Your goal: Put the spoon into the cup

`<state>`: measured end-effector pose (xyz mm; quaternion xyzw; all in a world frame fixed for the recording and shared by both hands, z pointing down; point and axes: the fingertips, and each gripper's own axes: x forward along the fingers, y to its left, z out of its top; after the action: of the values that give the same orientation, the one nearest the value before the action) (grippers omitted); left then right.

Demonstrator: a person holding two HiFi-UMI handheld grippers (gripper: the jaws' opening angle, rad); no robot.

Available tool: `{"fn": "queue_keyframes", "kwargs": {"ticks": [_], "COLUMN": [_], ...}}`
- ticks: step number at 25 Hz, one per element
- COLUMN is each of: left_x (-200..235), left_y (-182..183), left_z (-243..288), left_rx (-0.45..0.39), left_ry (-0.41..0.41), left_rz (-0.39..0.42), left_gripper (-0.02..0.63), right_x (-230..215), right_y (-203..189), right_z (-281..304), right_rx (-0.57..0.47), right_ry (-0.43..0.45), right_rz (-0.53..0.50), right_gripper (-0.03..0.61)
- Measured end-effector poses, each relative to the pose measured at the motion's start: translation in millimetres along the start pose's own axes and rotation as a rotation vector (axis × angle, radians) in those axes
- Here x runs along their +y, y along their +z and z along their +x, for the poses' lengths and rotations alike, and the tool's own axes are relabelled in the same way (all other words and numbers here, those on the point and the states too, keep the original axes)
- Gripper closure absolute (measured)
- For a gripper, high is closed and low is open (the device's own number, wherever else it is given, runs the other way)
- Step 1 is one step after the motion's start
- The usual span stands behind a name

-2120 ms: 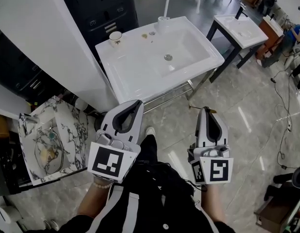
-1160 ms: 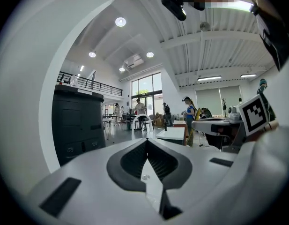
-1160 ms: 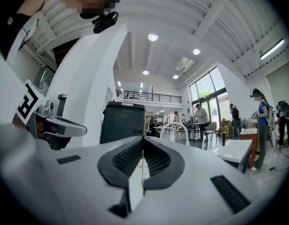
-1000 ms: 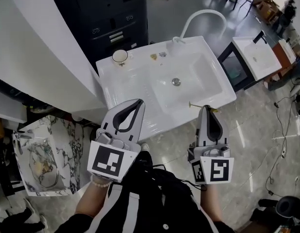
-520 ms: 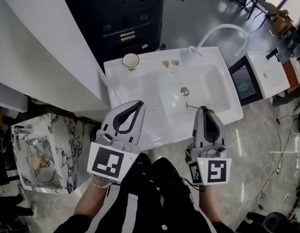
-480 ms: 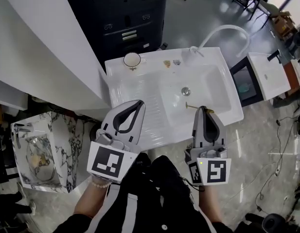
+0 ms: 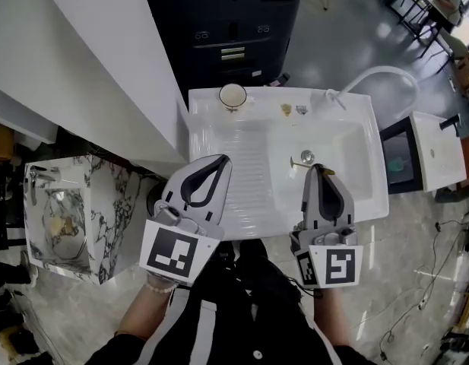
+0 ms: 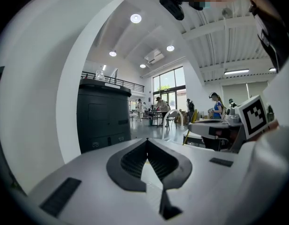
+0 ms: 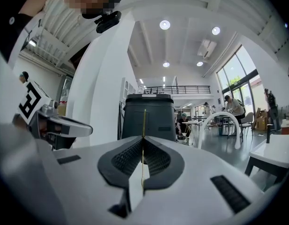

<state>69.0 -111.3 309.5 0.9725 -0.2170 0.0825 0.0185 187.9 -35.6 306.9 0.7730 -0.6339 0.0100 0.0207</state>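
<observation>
A white cup [image 7: 232,96] with a gold rim stands at the back left corner of the white sink [image 7: 219,215]. My right gripper [image 7: 318,167] is shut on a thin gold spoon [image 7: 301,163], which lies crosswise at its tips above the basin. In the right gripper view the spoon [image 9: 144,122] shows as a fine gold line standing up between the closed pads. To the left, my left gripper [image 7: 222,159] hovers over the sink's ribbed drainboard, shut with nothing in it. In the left gripper view its jaws meet in a point [image 8: 147,140].
A curved white faucet [image 7: 375,75] rises at the sink's back right, and two small items [image 7: 293,109] lie on the back ledge. A dark cabinet [image 7: 234,21] stands behind. A marble sink [image 7: 63,219] is at the left, another white sink [image 7: 439,152] at the right.
The sink has swung round and come closer; both grippers now hang over its front half. The right one still holds the spoon. Neither gripper has changed its jaws.
</observation>
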Motion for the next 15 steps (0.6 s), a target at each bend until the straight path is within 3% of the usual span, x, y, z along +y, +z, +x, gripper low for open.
{"fn": "queue_keyframes", "kwargs": {"ticks": [15], "left_x": [32.9], "left_y": [10.1], "left_z": [-21.7], "left_rx": [-0.025], "left_ry": [0.251], "left_rz": [-0.04], "left_gripper": [0.614], "right_x": [33.9], "right_y": [4.5], "right_z": [53.8], "right_rx": [-0.018], "right_ry": [0.259], "right_rz": [-0.03], "right_gripper": [0.572]}}
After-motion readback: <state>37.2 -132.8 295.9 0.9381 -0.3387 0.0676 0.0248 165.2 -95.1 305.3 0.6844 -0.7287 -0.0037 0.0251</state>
